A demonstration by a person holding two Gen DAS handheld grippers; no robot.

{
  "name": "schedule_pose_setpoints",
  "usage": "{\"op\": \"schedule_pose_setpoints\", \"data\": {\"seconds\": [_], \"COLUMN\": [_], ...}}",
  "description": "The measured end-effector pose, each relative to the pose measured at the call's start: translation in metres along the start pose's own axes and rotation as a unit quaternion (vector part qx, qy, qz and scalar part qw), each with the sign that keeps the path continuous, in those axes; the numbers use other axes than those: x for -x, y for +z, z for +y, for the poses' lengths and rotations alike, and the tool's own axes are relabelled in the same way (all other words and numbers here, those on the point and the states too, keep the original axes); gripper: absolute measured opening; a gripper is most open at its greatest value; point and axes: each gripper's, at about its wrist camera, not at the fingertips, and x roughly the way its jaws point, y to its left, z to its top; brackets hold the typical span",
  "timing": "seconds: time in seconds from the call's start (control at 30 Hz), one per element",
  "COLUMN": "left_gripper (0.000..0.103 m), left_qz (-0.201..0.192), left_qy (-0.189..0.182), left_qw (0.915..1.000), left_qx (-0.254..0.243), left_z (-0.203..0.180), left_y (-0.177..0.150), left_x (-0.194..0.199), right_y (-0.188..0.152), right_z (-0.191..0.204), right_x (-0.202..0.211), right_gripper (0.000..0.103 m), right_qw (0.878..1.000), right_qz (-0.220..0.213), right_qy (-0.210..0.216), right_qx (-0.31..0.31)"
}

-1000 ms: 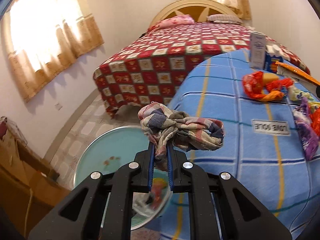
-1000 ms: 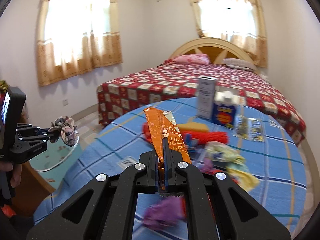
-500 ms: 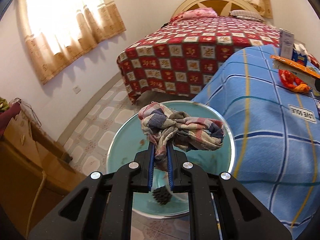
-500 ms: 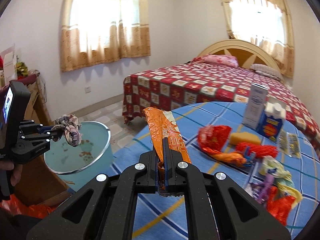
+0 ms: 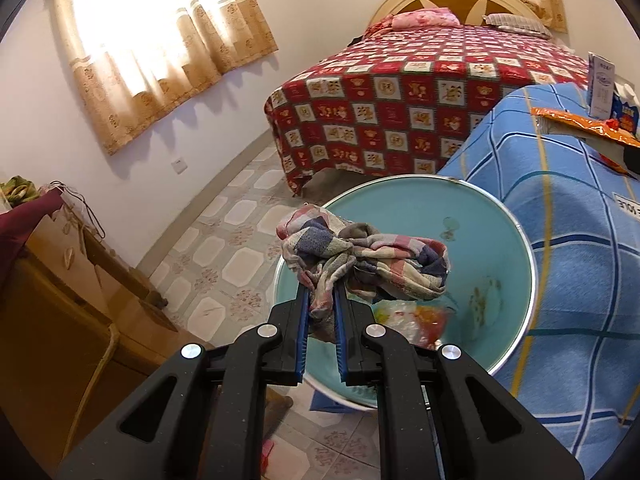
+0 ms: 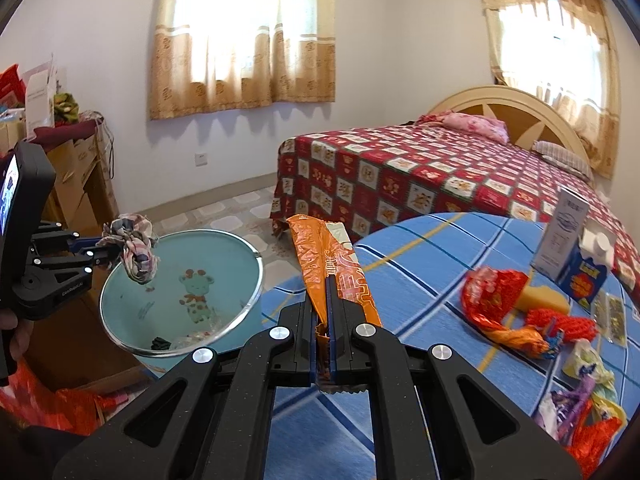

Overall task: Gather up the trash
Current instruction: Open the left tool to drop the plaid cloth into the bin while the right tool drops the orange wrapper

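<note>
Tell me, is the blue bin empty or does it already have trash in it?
Not empty: the bin holds a clear wrapper and a dark item at the bottom.

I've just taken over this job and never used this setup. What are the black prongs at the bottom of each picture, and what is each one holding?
No robot arm here: a person carries a two-finger gripper in each hand, with a fisheye camera on each looking along its fingers. The prongs are those fingers.

The left wrist view shows the left gripper shut on a checked rag, over a blue bin on the floor.

The right wrist view shows the right gripper shut on an orange wrapper, over the blue table. More wrappers and two cartons lie there. The left gripper shows at that picture's left.
</note>
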Motion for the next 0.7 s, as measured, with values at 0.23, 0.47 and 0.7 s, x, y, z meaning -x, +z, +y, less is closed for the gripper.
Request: {"op": "schedule_pose_setpoints", "data": {"seconds": [0.23, 0.47, 0.7], "left_gripper": [0.011, 0.011, 0.011], "left_qz": [0.007, 0.014, 0.013], "left_qy": [0.012, 0.017, 0.018], "left_qw": [0.9999, 0.9997, 0.9995], "left_qx": [0.004, 0.012, 0.023], "left_z": [0.013, 0.023, 0.029], "left_y": [-0.008, -0.012, -0.012], "left_x": [-0.003, -0.008, -0.008], "right_y": [0.006, 0.012, 0.019], "right_z": [0.019, 0.033, 0.047], "right_x": [-0.016, -0.030, -0.042], "right_gripper": [0.005, 0.005, 0.005], "right_qw": [1.000, 0.999, 0.998], "right_qz": [0.008, 0.015, 0.020], "right_qy": [0.014, 0.024, 0.033], "right_qx": [0.017, 0.029, 0.039]}}
